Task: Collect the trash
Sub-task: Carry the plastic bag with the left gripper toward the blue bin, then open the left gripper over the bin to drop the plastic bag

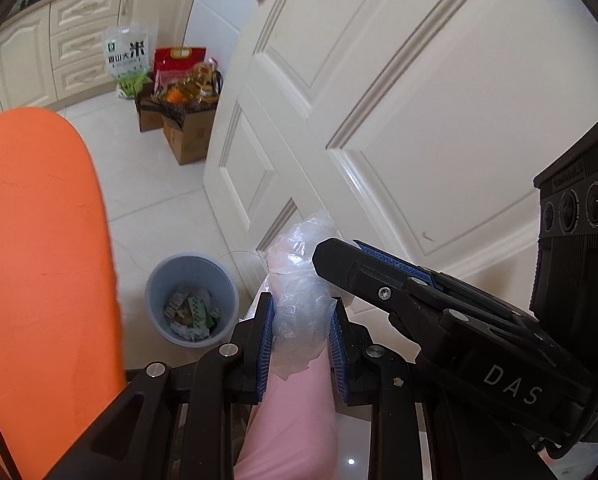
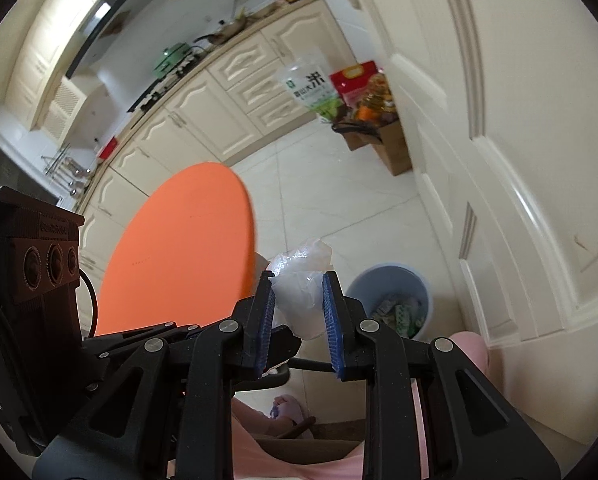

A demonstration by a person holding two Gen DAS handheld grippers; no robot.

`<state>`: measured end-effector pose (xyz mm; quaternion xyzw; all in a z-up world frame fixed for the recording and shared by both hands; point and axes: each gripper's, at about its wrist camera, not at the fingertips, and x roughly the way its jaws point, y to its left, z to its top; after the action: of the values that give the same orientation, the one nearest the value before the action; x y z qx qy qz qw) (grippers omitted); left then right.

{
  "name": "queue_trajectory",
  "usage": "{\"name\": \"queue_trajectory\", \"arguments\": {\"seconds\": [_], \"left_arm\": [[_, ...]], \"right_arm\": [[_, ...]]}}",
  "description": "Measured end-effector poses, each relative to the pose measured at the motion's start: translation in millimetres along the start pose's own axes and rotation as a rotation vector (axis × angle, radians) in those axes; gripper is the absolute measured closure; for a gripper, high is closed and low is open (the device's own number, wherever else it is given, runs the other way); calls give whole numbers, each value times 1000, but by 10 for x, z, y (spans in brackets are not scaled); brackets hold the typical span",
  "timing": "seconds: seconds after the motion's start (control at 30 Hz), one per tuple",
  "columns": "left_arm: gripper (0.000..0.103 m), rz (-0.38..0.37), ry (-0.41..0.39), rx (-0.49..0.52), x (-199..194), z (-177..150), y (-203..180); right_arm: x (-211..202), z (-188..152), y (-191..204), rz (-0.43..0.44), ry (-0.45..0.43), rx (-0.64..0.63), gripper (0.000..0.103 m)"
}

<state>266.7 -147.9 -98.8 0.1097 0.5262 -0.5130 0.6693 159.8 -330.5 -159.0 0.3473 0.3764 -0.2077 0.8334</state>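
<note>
A crumpled clear plastic wrap (image 1: 299,300) sits between the blue pads of my left gripper (image 1: 303,312), which is shut on it. My right gripper (image 2: 299,296) is also closed on the same wrap (image 2: 299,284), from the other side; its body shows in the left wrist view (image 1: 439,304). Both hold the wrap in the air above the floor. A grey-blue trash bin (image 1: 191,300) with several wrappers inside stands on the tile floor below, also seen in the right wrist view (image 2: 391,300).
A round orange table top (image 1: 39,260) is at the left. A white panelled door (image 1: 419,120) is at the right, close to the bin. Cardboard boxes with groceries (image 1: 187,112) and a rice bag (image 1: 127,60) stand by cream cabinets. Pink-clad legs (image 1: 295,420) are below.
</note>
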Motion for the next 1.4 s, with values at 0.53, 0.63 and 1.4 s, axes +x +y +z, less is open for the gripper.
{"name": "queue_trajectory", "arguments": {"seconds": [0.53, 0.63, 1.4], "left_arm": [[81, 101, 195, -63, 1408, 730, 78], [77, 129, 205, -80, 1573, 862, 103], [60, 307, 261, -90, 2150, 1134, -179]], "right_arm": [[981, 163, -754, 5, 195, 114, 81], [1127, 196, -809, 24, 221, 122, 81], [1300, 326, -906, 12, 268, 182, 50]]}}
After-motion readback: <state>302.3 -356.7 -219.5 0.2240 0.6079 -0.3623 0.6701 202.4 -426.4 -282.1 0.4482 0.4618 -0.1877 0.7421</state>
